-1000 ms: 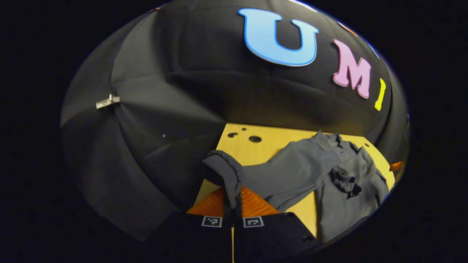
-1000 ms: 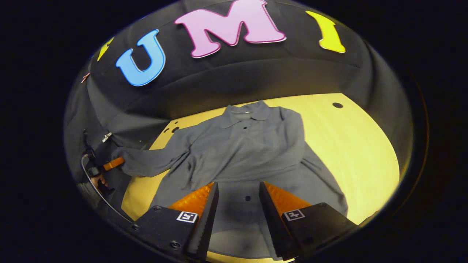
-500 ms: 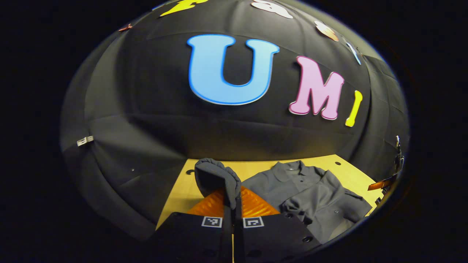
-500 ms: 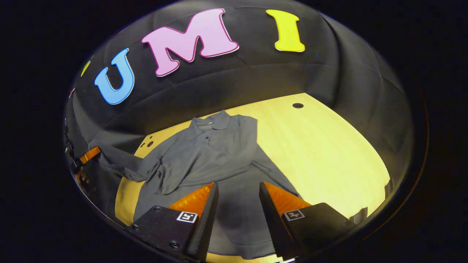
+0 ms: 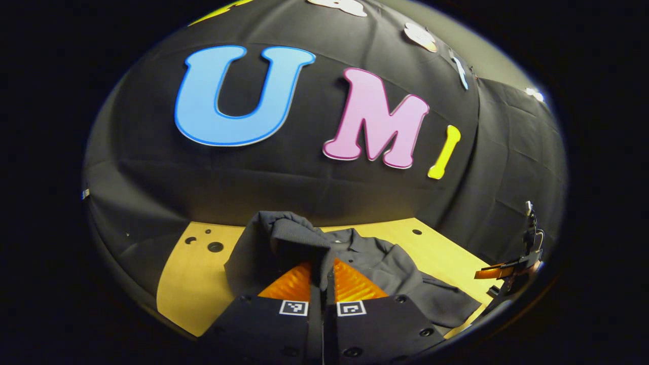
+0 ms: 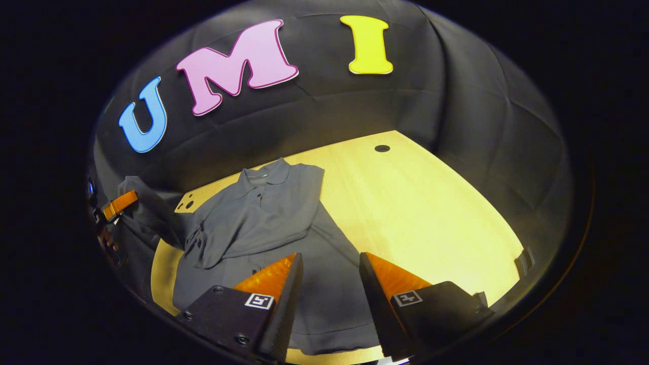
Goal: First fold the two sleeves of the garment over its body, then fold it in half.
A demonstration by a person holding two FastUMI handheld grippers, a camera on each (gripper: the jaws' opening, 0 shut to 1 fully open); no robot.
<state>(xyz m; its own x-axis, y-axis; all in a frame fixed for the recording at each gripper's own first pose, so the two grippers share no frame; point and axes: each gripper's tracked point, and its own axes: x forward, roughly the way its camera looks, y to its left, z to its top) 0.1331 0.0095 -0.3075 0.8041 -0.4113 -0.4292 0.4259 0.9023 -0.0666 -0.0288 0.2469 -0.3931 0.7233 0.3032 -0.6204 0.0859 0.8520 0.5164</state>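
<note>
Swung inward, left gripper (image 5: 323, 276) fingers pinch the sleeve (image 5: 284, 235) over the garment (image 6: 263, 213); right gripper (image 6: 329, 284) fingers spread.

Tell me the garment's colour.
The garment is plain grey, with no pattern; the right gripper view shows it best.

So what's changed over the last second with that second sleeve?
The left gripper, jaws closed on the sleeve cuff, has carried it from out past the table's side in over the shirt. In the right gripper view the sleeve now rises steeply instead of stretching out flat. The right gripper stayed open above the shirt's lower part, and the other sleeve stays folded across the body.
</note>
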